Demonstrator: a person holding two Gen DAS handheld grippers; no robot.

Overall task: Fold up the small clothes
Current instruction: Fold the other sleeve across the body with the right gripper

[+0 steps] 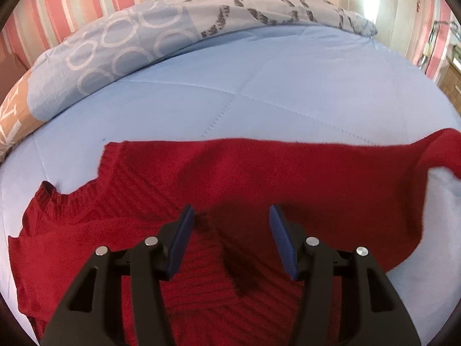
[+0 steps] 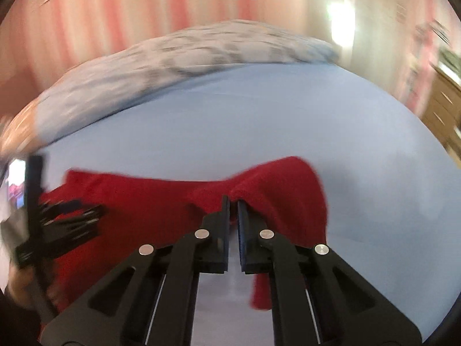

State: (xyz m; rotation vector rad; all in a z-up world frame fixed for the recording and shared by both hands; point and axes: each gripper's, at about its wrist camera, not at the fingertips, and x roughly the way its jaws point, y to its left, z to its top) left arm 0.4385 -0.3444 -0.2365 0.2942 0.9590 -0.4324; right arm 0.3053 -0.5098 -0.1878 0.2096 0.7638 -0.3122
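The left claw (image 1: 229, 216) hangs wide open over one red knit sweater (image 1: 259, 178), its blue pads (image 1: 180, 242) gripping nothing. The right claw (image 2: 233, 201) is pinched nearly closed on a raised fold of the same sweater (image 2: 276, 184), lifting it off the light blue bed cover (image 1: 259, 86). The rest of the sweater lies spread on the bed beneath the left claw. One patterned duvet (image 1: 129, 43) is bunched behind it.
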